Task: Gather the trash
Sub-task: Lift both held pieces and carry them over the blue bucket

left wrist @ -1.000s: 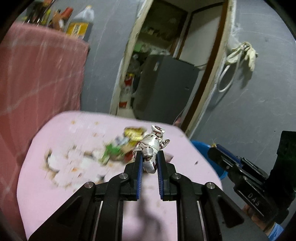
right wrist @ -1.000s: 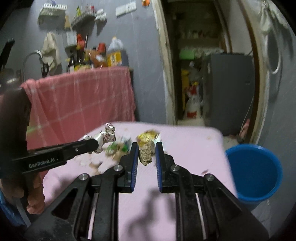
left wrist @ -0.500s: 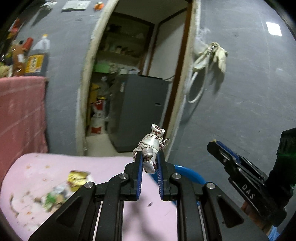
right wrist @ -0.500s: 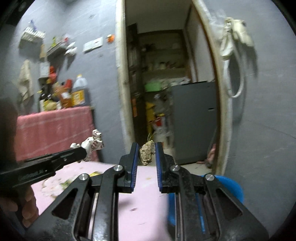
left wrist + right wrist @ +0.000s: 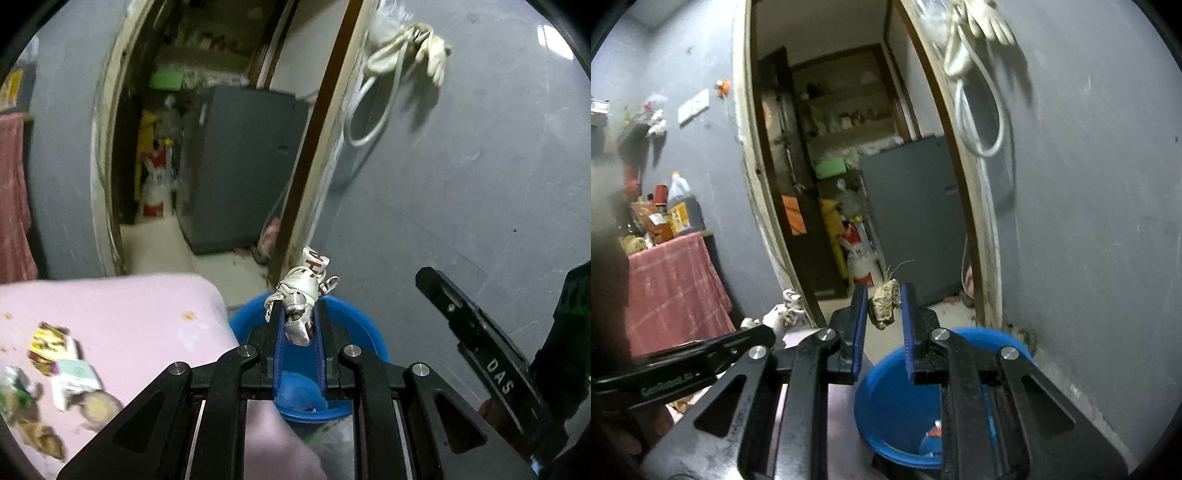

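Note:
My left gripper (image 5: 299,314) is shut on a crumpled white wrapper (image 5: 303,291) with red print, held above the near rim of a blue bucket (image 5: 354,314). My right gripper (image 5: 884,306) is shut on a brownish crumpled scrap (image 5: 884,308), just above and behind the blue bucket (image 5: 897,406) in its own view. The right gripper (image 5: 480,354) also shows at the right of the left wrist view. The left gripper (image 5: 701,362) with the wrapper (image 5: 786,310) shows at the lower left of the right wrist view. More wrappers (image 5: 55,354) lie on the pink table (image 5: 129,314).
The bucket stands on the floor beside the table corner, against a grey wall (image 5: 480,166). A doorway (image 5: 849,166) opens behind, with a grey cabinet (image 5: 240,166) inside. A pink-clothed counter (image 5: 672,288) with bottles stands at the left. Cords and gloves (image 5: 406,48) hang on the wall.
Both grippers have swung to the right, away from the litter on the table and over to the blue bucket, each still holding its piece of trash.

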{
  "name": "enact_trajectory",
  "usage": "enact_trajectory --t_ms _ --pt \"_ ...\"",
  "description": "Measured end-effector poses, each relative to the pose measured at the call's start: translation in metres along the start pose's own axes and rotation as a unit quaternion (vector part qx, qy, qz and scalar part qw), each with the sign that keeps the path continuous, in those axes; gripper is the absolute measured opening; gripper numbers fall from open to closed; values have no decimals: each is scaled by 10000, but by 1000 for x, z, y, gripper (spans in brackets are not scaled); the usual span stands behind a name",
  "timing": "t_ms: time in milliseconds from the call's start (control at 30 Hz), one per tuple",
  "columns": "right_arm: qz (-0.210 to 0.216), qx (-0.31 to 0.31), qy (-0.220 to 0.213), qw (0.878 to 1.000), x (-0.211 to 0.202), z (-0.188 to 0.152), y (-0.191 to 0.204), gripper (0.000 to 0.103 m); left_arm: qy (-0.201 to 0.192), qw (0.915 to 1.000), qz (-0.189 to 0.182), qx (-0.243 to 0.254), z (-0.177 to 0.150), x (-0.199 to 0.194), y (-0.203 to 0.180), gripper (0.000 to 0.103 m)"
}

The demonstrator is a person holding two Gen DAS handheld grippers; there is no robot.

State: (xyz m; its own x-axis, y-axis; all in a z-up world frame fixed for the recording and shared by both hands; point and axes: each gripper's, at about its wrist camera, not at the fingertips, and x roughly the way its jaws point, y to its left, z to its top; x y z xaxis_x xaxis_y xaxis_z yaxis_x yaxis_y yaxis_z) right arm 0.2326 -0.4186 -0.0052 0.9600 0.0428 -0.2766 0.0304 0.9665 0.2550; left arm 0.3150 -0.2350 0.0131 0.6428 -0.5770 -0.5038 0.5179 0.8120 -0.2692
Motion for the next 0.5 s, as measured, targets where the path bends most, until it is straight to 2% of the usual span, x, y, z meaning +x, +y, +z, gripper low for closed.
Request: enact_trajectory --t_ms 167,500 --pt "-91 172 259 9995 14 -6 -14 18 421 9991 -15 -72 -1 32 2 12" --pt "-259 414 562 9972 37 -14 -32 18 906 9958 -40 -162 -7 72 0 12"
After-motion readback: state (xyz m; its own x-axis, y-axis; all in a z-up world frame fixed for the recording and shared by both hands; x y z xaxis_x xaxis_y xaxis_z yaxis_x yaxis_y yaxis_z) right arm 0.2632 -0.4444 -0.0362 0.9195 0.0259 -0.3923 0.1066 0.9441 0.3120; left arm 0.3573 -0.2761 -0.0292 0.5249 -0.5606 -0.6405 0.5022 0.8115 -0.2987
